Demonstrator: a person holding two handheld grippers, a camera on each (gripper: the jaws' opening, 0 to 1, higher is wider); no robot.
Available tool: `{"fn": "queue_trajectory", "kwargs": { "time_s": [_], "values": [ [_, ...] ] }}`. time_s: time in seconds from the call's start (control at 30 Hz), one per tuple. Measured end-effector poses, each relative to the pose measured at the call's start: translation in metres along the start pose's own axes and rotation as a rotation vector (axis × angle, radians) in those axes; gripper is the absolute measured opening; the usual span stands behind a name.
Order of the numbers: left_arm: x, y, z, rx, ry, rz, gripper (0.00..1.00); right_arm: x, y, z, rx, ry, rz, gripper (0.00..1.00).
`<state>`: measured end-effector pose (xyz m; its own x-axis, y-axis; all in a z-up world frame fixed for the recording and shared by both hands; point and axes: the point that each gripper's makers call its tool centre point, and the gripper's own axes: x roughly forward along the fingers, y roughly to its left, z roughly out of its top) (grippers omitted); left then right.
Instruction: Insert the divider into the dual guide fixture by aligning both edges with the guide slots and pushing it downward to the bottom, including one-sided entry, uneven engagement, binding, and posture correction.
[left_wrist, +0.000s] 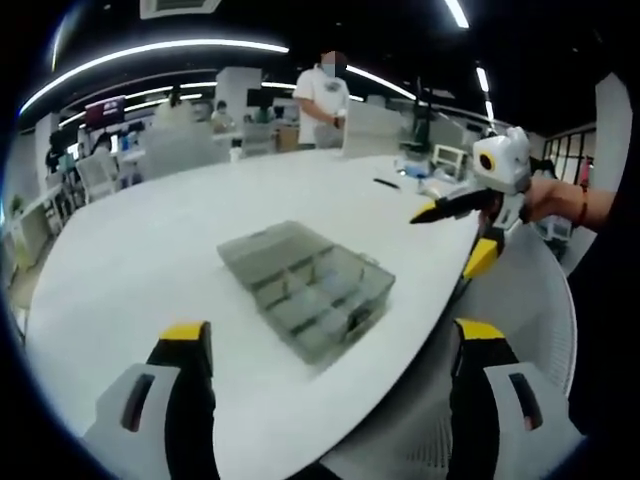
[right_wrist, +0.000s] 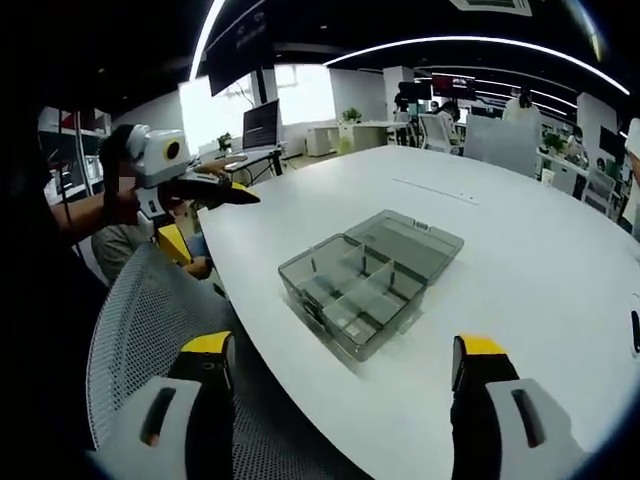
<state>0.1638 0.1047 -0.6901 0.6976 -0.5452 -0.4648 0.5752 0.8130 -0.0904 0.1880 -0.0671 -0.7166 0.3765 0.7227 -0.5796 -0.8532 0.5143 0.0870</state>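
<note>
Both grippers — left (left_wrist: 330, 345) and right (right_wrist: 335, 360) — hang spread and empty, so approach the compartment box (right_wrist: 370, 280) squarely before seeking a divider.

1. The place is an open-plan office.
2. A broad, white, rounded meeting surface (left_wrist: 150, 250) fills the middle of the room.
3. Long curved white strip lights (left_wrist: 150, 55) run across a dark ceiling.
4. Rows of desks carry dark computer monitors (right_wrist: 262, 123), and a wall screen (left_wrist: 105, 108) glows at the back.
5. A grey mesh-backed office chair (right_wrist: 150, 310) stands at the surface's edge.
6. People stand and sit among the far desks, one in a white shirt (left_wrist: 320, 100).
</note>
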Motion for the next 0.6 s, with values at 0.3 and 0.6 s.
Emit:
{"fn": "queue_trajectory", "kwargs": {
  "time_s": [0.3, 0.6],
  "values": [
    [-0.004, 0.009, -0.008, -0.008, 0.004, 0.009, 0.98, 0.004, -0.001, -0.001, -0.01, 0.017, 0.002, 0.88],
    [-0.003, 0.012, -0.009, -0.009, 0.002, 0.011, 0.98, 0.007, 0.0, 0.002, -0.017, 0.019, 0.012, 0.88]
  ]
}}
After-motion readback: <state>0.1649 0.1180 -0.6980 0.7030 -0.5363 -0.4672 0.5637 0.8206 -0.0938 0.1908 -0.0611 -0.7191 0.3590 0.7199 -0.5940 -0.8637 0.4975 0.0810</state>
